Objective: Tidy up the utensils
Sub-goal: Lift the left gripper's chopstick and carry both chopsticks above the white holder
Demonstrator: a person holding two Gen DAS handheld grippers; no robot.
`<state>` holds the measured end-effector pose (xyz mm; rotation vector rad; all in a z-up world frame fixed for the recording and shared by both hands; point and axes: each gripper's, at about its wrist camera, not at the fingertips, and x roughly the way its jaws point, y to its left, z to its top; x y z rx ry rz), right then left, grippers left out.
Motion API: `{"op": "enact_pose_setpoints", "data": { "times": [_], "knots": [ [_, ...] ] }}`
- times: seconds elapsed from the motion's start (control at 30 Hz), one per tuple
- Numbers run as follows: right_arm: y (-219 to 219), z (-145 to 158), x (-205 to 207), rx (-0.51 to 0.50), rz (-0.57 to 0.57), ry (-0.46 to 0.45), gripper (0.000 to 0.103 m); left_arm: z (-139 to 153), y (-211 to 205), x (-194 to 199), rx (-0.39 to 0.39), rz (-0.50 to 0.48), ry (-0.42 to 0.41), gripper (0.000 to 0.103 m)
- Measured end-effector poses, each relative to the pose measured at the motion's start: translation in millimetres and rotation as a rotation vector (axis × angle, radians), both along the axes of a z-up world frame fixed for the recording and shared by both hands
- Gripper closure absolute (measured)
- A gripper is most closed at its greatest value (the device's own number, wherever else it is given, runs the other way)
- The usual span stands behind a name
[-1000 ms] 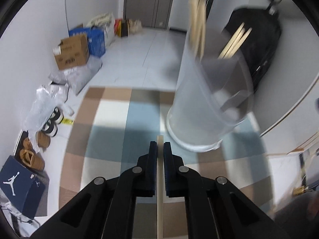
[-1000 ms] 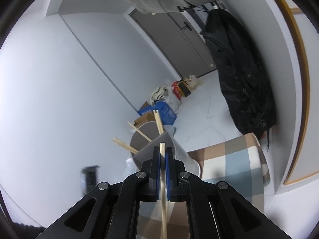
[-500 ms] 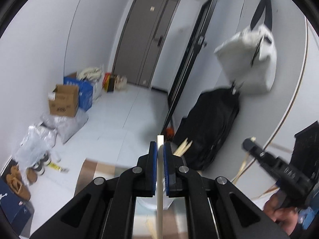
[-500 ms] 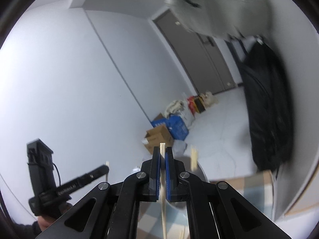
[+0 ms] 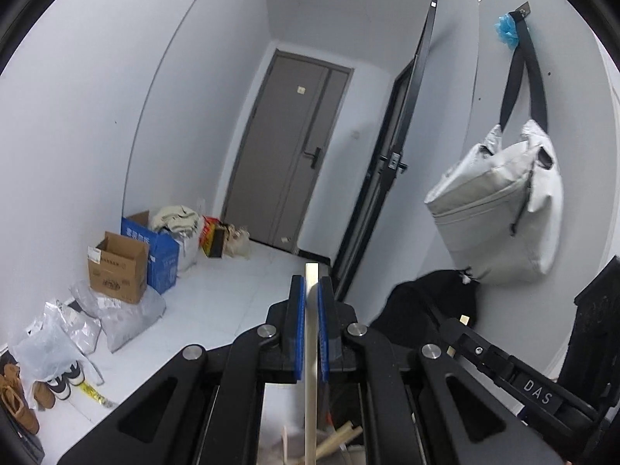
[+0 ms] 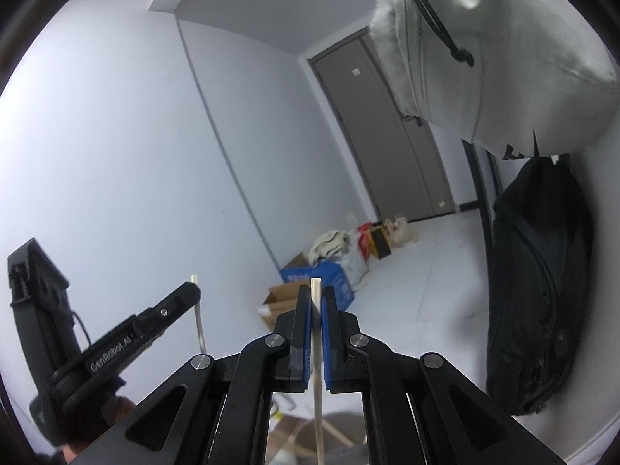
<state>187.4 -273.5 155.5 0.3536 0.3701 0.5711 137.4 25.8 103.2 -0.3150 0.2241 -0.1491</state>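
1. Here, nearest the lens in the left wrist view, the left gripper is clamped on a pale wooden chopstick that runs up between its blue pads, its tip just past them.
2. The right gripper likewise pinches a thin chopstick of its own between closed blue pads.
3. Below the left gripper's fingers, at the bottom edge, loose chopstick ends poke up; what they stand in is too cut off to tell.
4. The right view shows, under its fingers, the rim of a translucent container with sticks crossing inside it.
5. Only the right view shows the left gripper from the side, at lower left, its stick standing nearly upright.
6. Only the left view shows the right gripper's black arm at lower right.
7. Farther off, a brown cardboard box stands open beside a blue box heaped with cloth; plastic bags and shoes show only here.
8. A grey bag hangs on the wall above a black backpack.
9. Farthest, a grey door stands shut.
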Motion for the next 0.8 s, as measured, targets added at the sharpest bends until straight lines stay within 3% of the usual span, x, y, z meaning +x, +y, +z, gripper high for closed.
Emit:
{"op": "enact_pose_setpoints", "data": {
  "times": [0.33, 0.53, 0.8],
  "knots": [
    [21, -30, 37, -0.006, -0.06, -0.022, 0.099, -34, 7, 26, -0.007, 0.08, -0.039, 0.101],
    [35, -40, 45, -0.022, -0.035, -0.04, 0.099, -44, -3, 26, 0.06, 0.108, -0.096, 0.101],
    [38, -50, 39, -0.047, -0.01, -0.057, 0.099, -60, -9, 27, 0.095, 0.138, -0.117, 0.101]
  ]
}}
